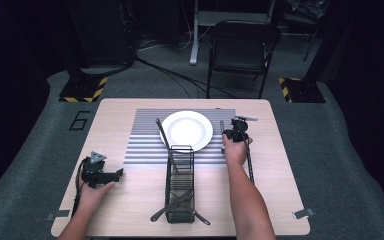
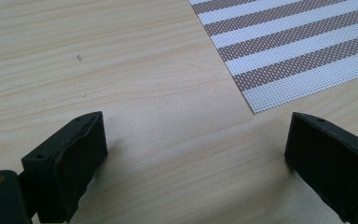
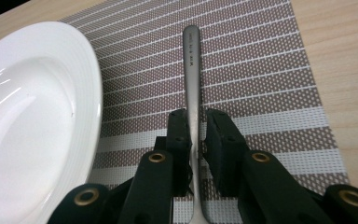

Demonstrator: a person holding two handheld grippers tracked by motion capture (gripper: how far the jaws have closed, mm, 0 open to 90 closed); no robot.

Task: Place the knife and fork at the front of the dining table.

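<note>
One utensil (image 3: pixel 192 70) sat clamped in the right gripper (image 3: pixel 196 135), low over the striped mat (image 3: pixel 270 88) just right of the plate (image 3: pixel 37 116). The left gripper (image 2: pixel 196 154) rested wide, holding nothing. Several pieces remained in the caddy (image 1: pixel 180 175), so the place-setting looked barely started.

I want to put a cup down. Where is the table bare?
Bare wood lies left of the striped placemat, around the open left gripper, and right of the wire caddy toward the table's near right corner. It is crowded around the white plate, where the right gripper holds a utensil handle.
</note>
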